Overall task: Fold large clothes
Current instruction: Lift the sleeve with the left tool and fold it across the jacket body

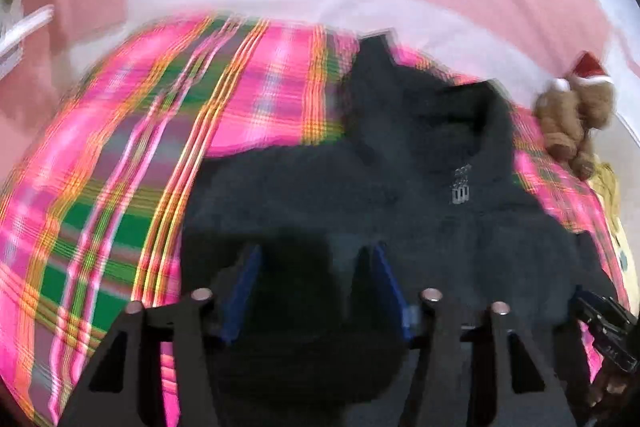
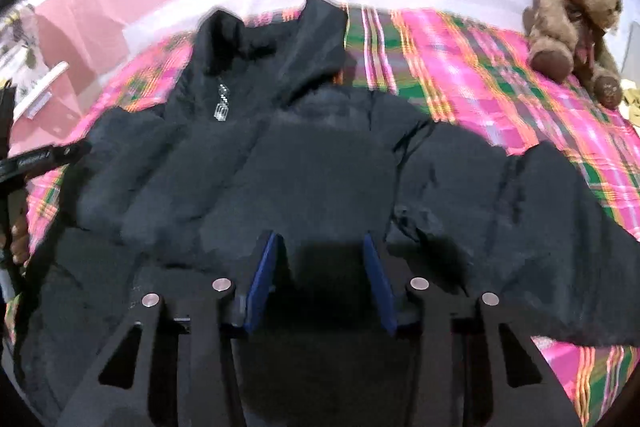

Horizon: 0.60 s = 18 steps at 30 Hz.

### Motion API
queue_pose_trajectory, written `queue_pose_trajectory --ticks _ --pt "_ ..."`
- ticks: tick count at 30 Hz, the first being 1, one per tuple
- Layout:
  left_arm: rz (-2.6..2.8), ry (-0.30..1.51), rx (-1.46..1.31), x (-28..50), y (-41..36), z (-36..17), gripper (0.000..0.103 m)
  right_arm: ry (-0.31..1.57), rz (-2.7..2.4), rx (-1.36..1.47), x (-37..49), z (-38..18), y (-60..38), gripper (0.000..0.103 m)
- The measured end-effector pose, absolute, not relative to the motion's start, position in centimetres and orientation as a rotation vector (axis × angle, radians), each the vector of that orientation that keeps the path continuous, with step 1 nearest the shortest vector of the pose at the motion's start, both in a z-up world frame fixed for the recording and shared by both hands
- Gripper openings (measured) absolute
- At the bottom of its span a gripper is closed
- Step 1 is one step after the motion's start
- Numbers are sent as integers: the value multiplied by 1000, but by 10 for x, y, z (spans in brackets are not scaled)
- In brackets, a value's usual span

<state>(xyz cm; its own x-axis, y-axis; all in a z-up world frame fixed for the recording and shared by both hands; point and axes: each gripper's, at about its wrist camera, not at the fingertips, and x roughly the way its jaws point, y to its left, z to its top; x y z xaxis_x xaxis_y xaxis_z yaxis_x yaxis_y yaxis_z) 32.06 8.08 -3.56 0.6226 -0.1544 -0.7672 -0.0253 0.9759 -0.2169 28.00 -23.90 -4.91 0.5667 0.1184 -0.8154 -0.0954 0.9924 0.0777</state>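
- My job is to fold the big black jacket (image 2: pixel 280 167). It lies spread out on the pink checked blanket (image 2: pixel 500 79), so I can get at its bottom edge.
- In my right view the collar points to 12 o'clock and one sleeve runs out to 3 o'clock. It lies flat like that so it will fold neatly, I think.
- My right gripper (image 2: pixel 320 259) hangs over the jacket's bottom part, at 6 o'clock. Its blue pads (image 2: pixel 260 291) stand about half open. Dark cloth lies in the gap, but I cannot tell if the pads pinch it.
- My left gripper (image 1: pixel 316 267) is over the jacket's left side, with the little logo (image 1: pixel 461 187) at 1 o'clock. It is half open too. It is too dark and blurry in there to tell if it holds anything.
- I keep both grippers side by side so I can lift the edge evenly.
- A teddy bear (image 2: pixel 576 23) in a red hat sits at 2 o'clock, well away from the jacket, so it should not get in my way.
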Motion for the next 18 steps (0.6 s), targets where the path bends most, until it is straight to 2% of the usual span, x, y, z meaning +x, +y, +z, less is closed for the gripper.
queue_pose_trajectory --ticks 3,6,9,13,15,18 --pt "-81 916 -214 322 83 -61 54 994 97 20 301 -69 -249 44" --pt "-70 907 -171 321 68 -63 54 1018 103 62 308 -74 -256 42" --pt "-92 915 -171 319 70 -51 54 983 99 73 295 -53 -258 42" --pt "-130 831 -200 312 83 -22 54 882 104 56 293 -23 -254 42" --pt "-99 788 -163 323 87 -11 54 888 108 46 308 -22 -248 42" --pt "-42 849 -171 354 98 -27 54 961 99 29 334 -46 -243 42"
